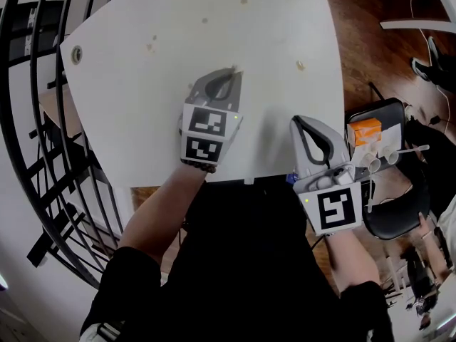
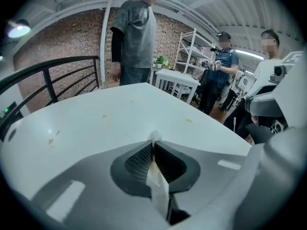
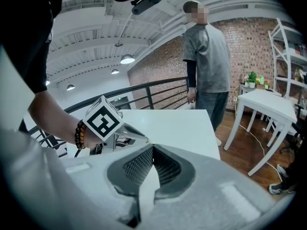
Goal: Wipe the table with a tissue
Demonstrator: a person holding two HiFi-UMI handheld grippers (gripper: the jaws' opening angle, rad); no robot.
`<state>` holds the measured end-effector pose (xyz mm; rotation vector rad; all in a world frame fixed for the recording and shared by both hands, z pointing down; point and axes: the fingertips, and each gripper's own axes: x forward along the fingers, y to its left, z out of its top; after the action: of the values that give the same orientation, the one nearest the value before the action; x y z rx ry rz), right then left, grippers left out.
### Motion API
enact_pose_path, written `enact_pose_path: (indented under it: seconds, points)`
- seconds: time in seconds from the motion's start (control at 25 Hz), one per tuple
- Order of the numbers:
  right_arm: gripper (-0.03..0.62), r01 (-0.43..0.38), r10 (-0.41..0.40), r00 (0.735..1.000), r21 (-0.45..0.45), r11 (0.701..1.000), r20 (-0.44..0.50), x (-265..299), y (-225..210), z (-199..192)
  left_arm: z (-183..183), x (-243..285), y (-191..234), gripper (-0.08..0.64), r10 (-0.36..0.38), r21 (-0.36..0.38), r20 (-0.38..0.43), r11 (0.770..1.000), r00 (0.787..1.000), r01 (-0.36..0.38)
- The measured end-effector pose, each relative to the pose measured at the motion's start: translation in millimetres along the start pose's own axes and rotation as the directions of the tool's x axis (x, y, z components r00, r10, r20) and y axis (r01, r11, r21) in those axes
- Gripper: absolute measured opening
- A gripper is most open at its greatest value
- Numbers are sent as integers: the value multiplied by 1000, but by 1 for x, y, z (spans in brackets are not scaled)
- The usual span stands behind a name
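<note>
Left gripper [image 1: 229, 75] over the middle of the white table [image 1: 128, 70], jaws pressed together on a small tuft of tissue [image 2: 154, 137] — tuft protruding at the tips, right gripper [image 1: 299, 122] above the table's near edge — jaws closed together with nothing between them, small brown spots [image 1: 300, 65] scattered on the tabletop.

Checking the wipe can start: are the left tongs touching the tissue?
Touching. The left gripper view shows the left tongs shut on the tissue, a small white wad pinched at their tips.
</note>
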<state>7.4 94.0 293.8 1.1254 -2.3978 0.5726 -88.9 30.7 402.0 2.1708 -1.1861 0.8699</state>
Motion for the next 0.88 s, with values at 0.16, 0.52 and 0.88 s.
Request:
enact_pose_path:
  seconds: [0.16, 0.52, 0.88]
  points:
    - [-8, -8, 8, 1000, -5, 1000, -4, 1, 5, 0, -2, -8, 1, 31, 4, -10, 10, 1000, 1000, -4]
    - [-8, -49, 49, 999, -30, 998, -13, 9, 14, 1, -21, -22, 5, 31, 26, -47, 0, 999, 1000, -26]
    - [-8, -95, 94, 995, -67, 993, -15, 17, 36, 14, -36, -48, 22, 31, 67, -85, -6, 994, 998, -67]
